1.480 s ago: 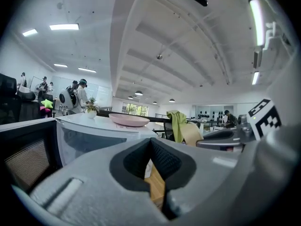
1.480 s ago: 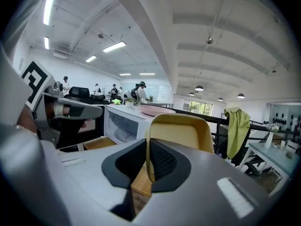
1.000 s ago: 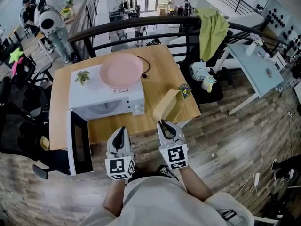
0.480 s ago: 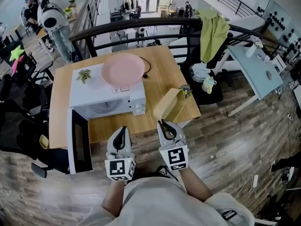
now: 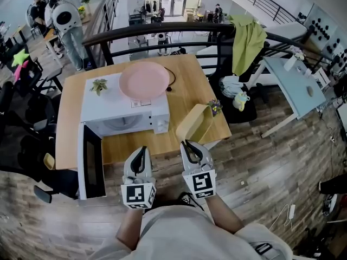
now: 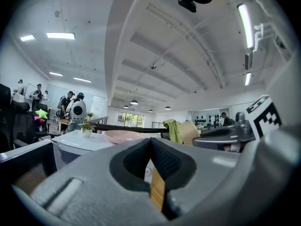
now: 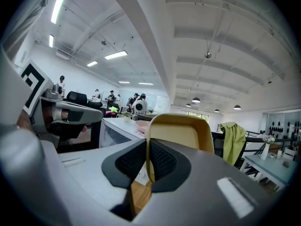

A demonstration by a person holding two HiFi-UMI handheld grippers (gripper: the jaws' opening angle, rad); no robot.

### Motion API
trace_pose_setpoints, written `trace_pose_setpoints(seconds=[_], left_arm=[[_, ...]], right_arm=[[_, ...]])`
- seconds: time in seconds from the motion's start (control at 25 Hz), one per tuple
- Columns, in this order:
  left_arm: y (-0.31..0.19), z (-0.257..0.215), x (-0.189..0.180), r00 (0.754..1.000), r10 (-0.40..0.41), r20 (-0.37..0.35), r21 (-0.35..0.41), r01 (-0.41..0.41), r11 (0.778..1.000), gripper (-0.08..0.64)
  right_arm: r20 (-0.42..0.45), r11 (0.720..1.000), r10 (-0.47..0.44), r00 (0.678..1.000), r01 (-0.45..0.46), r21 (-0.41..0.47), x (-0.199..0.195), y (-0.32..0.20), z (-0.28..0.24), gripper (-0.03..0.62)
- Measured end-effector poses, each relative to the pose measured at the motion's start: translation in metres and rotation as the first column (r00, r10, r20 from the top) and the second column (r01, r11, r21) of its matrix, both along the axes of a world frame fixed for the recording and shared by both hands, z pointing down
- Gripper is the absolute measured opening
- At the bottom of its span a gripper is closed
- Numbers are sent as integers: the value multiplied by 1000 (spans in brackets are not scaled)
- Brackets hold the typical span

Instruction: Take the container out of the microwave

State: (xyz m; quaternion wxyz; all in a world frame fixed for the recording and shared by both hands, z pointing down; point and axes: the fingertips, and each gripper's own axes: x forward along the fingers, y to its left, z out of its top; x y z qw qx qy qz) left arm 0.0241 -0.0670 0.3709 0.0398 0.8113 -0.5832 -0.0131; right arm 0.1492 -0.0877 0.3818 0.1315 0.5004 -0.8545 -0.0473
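The right gripper (image 7: 147, 149) has its fingers (image 7: 164, 161) pinched narrow on the thin rim of the tan container (image 7: 181, 133), one pad on either side of the wall. The container hangs tilted in that grip, outside the microwave (image 5: 116, 104) and to its right, over the front right part of the wooden bench (image 5: 190, 85) (whether its lower edge touches the wood cannot be told). The left gripper (image 6: 151, 144) has its fingers (image 6: 134, 161) closed together with nothing between them, and it sits just beside the right one, before the microwave's front. The microwave door (image 5: 92, 167) stands swung open at the left. A pink plate (image 5: 143, 80) and a small potted plant (image 5: 98, 85) rest on the microwave's top.
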Motion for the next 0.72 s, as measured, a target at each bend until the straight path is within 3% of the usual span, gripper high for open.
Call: trace_pose_setpoints(seconds=[0.72], left_arm=[[7, -3, 6, 1000, 13, -14, 5, -13, 1000, 3]], right_arm=[[-18, 1000, 15, 1000, -15, -4, 5, 6, 0, 35]])
